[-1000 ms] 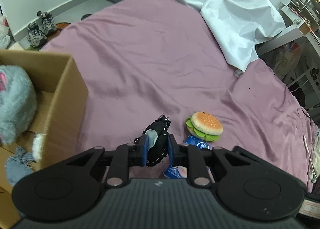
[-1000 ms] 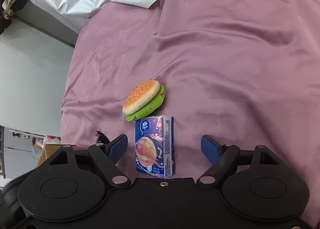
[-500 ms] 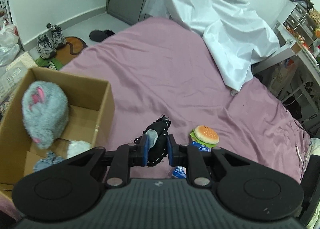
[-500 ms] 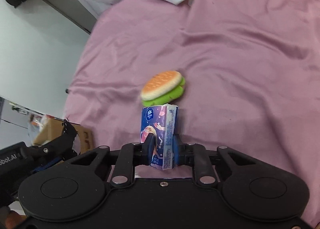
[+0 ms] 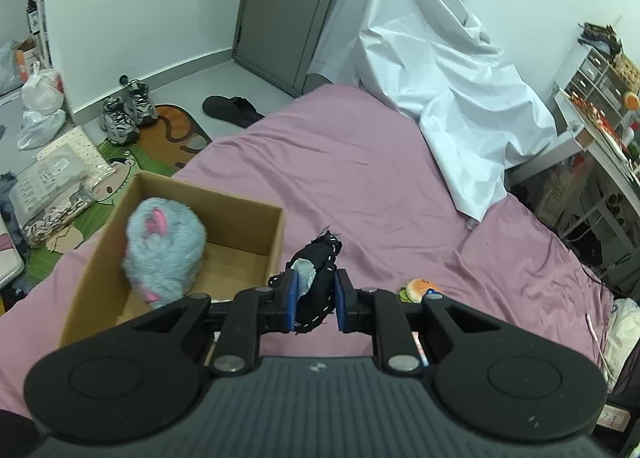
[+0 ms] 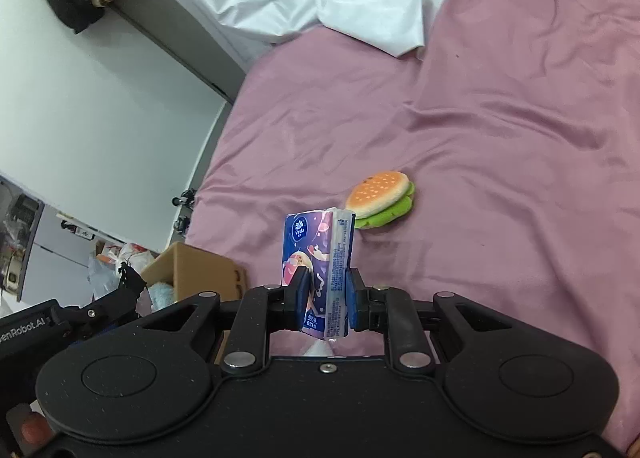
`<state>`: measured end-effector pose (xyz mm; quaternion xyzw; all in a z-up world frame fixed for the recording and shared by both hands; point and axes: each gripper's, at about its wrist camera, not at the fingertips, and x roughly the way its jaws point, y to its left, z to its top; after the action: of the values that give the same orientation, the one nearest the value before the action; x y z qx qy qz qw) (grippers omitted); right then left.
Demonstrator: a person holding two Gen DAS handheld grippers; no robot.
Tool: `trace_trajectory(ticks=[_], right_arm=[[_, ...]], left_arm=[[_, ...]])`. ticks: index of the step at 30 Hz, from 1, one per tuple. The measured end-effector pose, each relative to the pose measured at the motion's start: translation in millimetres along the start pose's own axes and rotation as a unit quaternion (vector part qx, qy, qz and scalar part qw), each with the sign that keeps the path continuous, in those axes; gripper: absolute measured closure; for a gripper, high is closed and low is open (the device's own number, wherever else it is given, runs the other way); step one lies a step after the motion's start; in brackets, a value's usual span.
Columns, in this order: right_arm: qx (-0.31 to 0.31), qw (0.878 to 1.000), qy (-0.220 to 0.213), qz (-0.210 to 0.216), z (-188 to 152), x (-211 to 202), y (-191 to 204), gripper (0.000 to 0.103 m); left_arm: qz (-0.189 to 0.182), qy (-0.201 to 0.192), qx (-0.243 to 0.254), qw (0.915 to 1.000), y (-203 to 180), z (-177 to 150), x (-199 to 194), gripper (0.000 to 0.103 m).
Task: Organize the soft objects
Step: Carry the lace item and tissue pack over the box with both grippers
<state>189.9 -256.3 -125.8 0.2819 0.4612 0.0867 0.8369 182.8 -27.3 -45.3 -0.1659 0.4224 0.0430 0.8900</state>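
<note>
My left gripper point(image 5: 316, 300) is clamped on a black fabric toy point(image 5: 316, 282), with the cardboard box point(image 5: 240, 214) at ten o'clock. My right gripper point(image 6: 325, 298) pinches a tissue pack point(image 6: 320, 258); the burger plush point(image 6: 380, 198) lies at one o'clock on the bed.

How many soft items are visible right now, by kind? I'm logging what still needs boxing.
Plush toys: 2, namely the grey plush in the cardboard box and the burger plush on the bed.
Tissue packs: 1, the tissue pack in the right gripper.
Black fabric items: 1, the black fabric item in the left gripper.
Total: 4.
</note>
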Motion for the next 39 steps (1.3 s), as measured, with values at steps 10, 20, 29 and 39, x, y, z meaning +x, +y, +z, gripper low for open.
trace_trajectory(ticks=[10, 20, 29, 39], right_arm=[[-0.028, 0.999, -0.029, 0.02, -4, -28, 21, 0.084], [-0.071, 0.995, -0.049, 0.042, -8, -42, 53, 0.084], [-0.091, 0.993, -0.06, 0.048, -12, -44, 72, 0.084], [-0.109, 0.991, -0.058, 0.051, -21, -37, 88, 0.084]], left_arm=[[0.009, -0.016, -0.014, 0.9997, 36, 1, -29, 0.085], [0.016, -0.023, -0.031, 0.9991, 69, 2, -46, 0.085], [0.015, -0.021, -0.044, 0.9987, 91, 4, -48, 0.085], [0.011, 0.001, -0.06, 0.9982, 112, -4, -32, 0.085]])
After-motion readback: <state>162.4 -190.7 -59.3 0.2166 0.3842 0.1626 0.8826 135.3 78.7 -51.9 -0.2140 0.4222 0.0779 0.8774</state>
